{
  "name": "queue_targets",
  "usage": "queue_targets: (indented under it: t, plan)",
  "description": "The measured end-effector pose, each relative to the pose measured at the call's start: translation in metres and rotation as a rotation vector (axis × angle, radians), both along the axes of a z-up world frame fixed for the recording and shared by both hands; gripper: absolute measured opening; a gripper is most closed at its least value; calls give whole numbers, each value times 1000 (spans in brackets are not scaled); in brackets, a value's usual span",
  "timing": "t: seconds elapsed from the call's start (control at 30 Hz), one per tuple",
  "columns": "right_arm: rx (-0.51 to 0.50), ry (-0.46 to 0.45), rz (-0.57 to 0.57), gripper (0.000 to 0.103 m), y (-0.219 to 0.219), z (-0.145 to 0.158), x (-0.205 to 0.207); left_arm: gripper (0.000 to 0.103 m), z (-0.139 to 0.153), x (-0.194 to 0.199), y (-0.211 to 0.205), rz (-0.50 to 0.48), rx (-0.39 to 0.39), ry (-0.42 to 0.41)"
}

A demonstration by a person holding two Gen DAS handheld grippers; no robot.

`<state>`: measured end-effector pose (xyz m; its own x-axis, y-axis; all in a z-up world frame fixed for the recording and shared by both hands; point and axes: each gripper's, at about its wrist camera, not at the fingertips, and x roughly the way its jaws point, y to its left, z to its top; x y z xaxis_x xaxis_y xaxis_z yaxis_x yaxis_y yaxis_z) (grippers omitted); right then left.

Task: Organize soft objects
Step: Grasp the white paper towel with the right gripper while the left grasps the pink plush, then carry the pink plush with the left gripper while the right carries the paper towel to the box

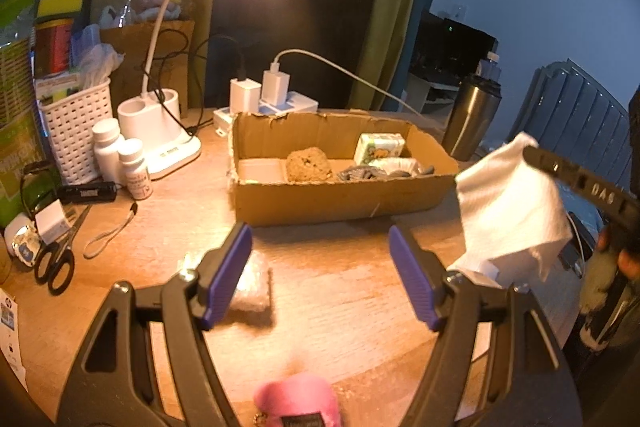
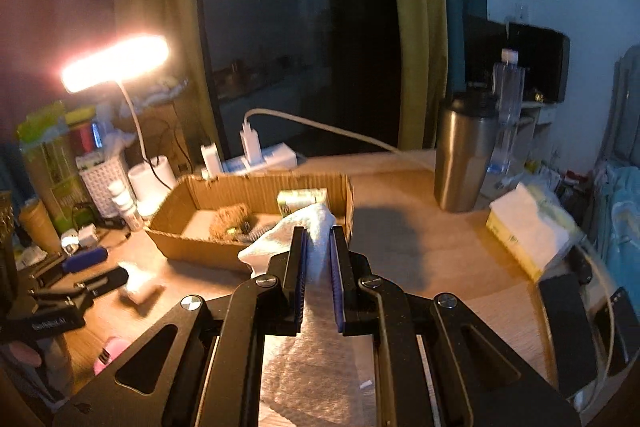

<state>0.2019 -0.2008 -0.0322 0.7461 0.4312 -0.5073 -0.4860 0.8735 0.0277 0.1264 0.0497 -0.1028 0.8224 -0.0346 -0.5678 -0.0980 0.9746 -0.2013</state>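
Note:
An open cardboard box (image 1: pixel 340 195) stands mid-desk; it also shows in the right wrist view (image 2: pixel 192 243). Inside lie a tan loofah sponge (image 1: pixel 309 165), a tissue pack (image 1: pixel 379 147) and grey cloth (image 1: pixel 360 174). My left gripper (image 1: pixel 320 271) is open and empty above the desk in front of the box. A clear-wrapped white pad (image 1: pixel 252 287) lies under its left finger, and a pink soft item (image 1: pixel 298 401) sits at the bottom edge. My right gripper (image 2: pixel 318 247) is shut on a white paper towel (image 2: pixel 296 231), held in the air right of the box; the towel also shows in the left wrist view (image 1: pixel 512 215).
A lit desk lamp (image 1: pixel 160 135), white basket (image 1: pixel 76 131), pill bottles (image 1: pixel 120 155), scissors (image 1: pixel 60 255) and a power strip with chargers (image 1: pixel 272 95) crowd the left and back. A steel tumbler (image 2: pixel 460 155) and a tissue box (image 2: pixel 528 231) stand at right.

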Motion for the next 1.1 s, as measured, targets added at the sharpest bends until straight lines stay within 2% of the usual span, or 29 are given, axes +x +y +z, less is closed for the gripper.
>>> queue_targets:
  t: [0.13, 0.33, 0.6, 0.9, 0.93, 1.03, 1.1]
  plan:
    - [5, -27, 7, 12, 2, 11, -11, 73, -1, -13, 2, 0, 3, 2]
    - [5, -30, 30, 12, 7, 9, -26, 73, -13, -31, 3, 10, 3, 36]
    - [7, -23, 36, 12, 7, 4, -43, 73, -40, -50, -4, 1, 14, 118]
    - [17, -28, 42, 12, 4, 6, -52, 72, -72, -52, -14, -3, 41, 247]
    - [18, -30, 43, 12, 4, 7, -53, 71, -72, -53, -14, -12, 35, 240]
    - [18, -34, 47, 12, 3, 9, -54, 49, -71, -53, -16, -35, 37, 222]
    - [20, -39, 49, 12, 3, 11, -55, 47, -71, -52, -19, -47, 42, 227]
